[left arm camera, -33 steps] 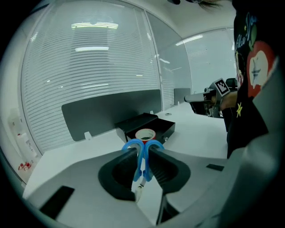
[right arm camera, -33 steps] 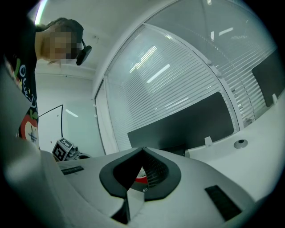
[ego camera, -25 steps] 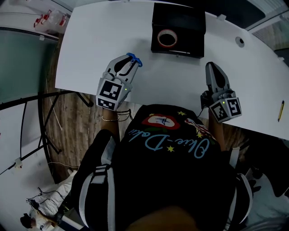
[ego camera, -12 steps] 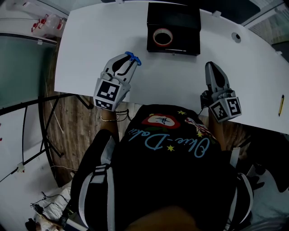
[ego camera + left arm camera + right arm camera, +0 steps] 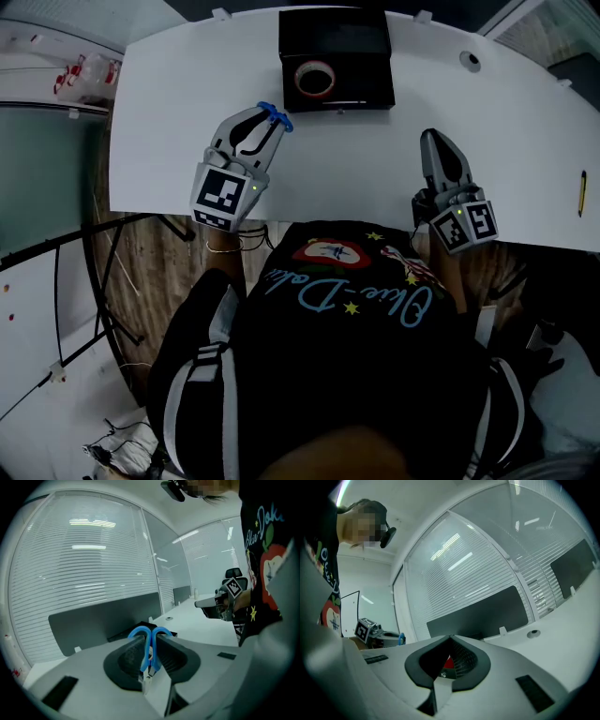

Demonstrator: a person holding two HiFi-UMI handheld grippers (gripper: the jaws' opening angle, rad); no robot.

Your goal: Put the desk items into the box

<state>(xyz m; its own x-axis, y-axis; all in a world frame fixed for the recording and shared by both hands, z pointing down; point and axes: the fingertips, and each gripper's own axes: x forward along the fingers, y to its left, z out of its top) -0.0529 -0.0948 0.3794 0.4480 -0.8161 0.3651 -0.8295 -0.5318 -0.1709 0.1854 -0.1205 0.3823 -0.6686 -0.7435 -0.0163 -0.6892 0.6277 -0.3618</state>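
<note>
The left gripper's [image 5: 151, 638] jaws are clamped on blue-handled scissors [image 5: 140, 633], loops poking past the tips, held above the white desk [image 5: 169, 112] near the black box [image 5: 337, 33]. The right gripper's [image 5: 450, 639] jaws are pressed together with nothing between them. A tape roll [image 5: 315, 79] lies inside the box.

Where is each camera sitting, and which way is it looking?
Head view: on the person's head, looking steeply down at the white desk, black box, left gripper and right gripper; the shirt shows.
Left gripper view: on the left gripper, looking along its jaws, clamped on a blue-handled tool, toward the window blinds; shirt at right.
Right gripper view: on the right gripper, looking along its closed jaws toward the blinds; shirt at left.
Shared: each gripper view shows the other gripper.
</note>
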